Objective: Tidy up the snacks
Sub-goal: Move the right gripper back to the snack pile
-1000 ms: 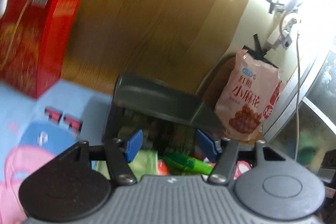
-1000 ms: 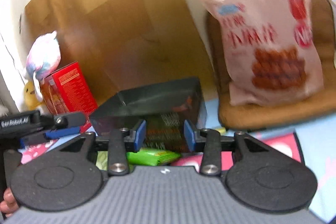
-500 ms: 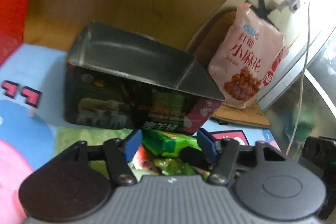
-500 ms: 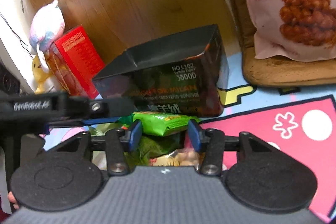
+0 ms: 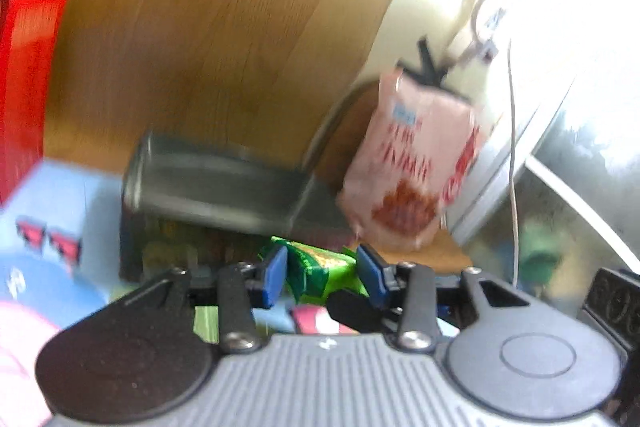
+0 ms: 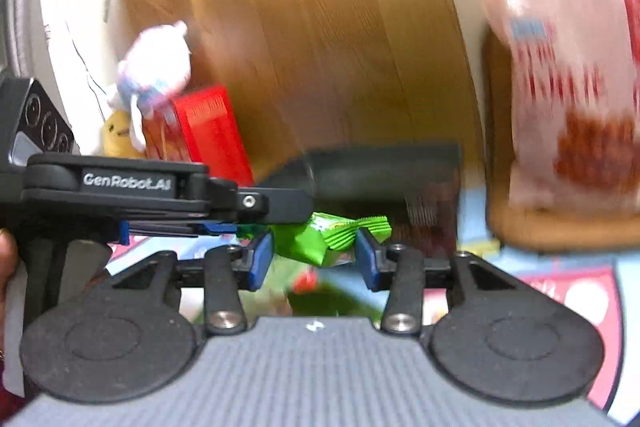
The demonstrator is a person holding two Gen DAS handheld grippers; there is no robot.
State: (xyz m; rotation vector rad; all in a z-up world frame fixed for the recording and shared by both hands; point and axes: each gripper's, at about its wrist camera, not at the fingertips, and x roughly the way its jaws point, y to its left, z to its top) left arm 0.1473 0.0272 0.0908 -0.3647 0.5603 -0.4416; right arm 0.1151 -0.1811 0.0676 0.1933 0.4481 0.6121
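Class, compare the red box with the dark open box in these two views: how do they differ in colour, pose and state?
The red box is bright red; the dark open box is nearly black with a grey inside. The red box stands upright on end by a plush toy; the dark open box sits low and wide. The red box looks closed; the dark one is open on top. Both stand before the wooden panel.

Both views are smeared by motion. The print on the pink snack bag (image 5: 408, 167) cannot be read, and the right wrist view cuts the bag off at its right edge. The dark box (image 5: 216, 187) has an illegible front, its lower part hidden behind the green packet (image 5: 320, 267). The red box (image 5: 24, 87) runs off the left edge. Whether the blue pads (image 6: 260, 259) press the packet is unclear; 1 end sits behind the left gripper (image 6: 256, 227)
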